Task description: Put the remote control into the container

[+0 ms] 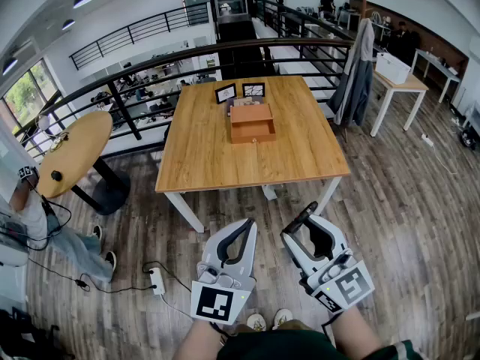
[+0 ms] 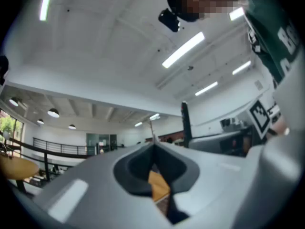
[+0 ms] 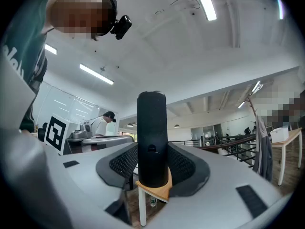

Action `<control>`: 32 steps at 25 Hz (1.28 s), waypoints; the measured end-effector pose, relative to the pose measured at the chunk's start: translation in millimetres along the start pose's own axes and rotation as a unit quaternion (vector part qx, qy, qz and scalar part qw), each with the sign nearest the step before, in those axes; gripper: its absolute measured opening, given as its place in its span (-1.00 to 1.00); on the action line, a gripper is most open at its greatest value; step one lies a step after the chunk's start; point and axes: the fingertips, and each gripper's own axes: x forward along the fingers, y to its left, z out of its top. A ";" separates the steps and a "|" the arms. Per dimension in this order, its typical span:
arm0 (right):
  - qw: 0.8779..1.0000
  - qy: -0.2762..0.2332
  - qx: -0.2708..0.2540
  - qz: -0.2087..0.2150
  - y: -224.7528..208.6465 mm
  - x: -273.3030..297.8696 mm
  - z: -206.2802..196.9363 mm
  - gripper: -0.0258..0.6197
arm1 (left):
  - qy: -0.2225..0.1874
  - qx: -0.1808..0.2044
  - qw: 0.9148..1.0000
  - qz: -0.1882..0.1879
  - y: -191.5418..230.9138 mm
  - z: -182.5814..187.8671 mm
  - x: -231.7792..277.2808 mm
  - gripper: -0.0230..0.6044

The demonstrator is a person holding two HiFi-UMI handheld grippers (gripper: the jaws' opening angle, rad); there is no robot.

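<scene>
Remote control (image 3: 151, 137) upright, clamped in right tool (image 1: 306, 227), far from container (image 1: 252, 123); left tool (image 1: 246, 227) closed, empty.

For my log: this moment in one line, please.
right gripper: holding remote control | left gripper: shut, empty | container: on table

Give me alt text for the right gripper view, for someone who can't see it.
The right claw grips a black remote control between its dark textured pads; the remote rises up the middle of the frame against a white ceiling with strip lights. A dark railing runs behind at right.
</scene>
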 end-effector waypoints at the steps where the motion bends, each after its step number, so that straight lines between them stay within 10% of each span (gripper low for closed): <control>1: 1.000 0.000 -0.001 -0.001 0.6 -0.4 0.6 -0.31 | 0.001 0.000 1.000 0.000 0.2 -0.7 -1.3 -0.93; 32: 1.000 0.000 0.019 0.005 -23.4 -22.6 -6.0 -0.31 | -0.014 0.006 0.999 0.032 -12.5 8.8 8.2 -0.93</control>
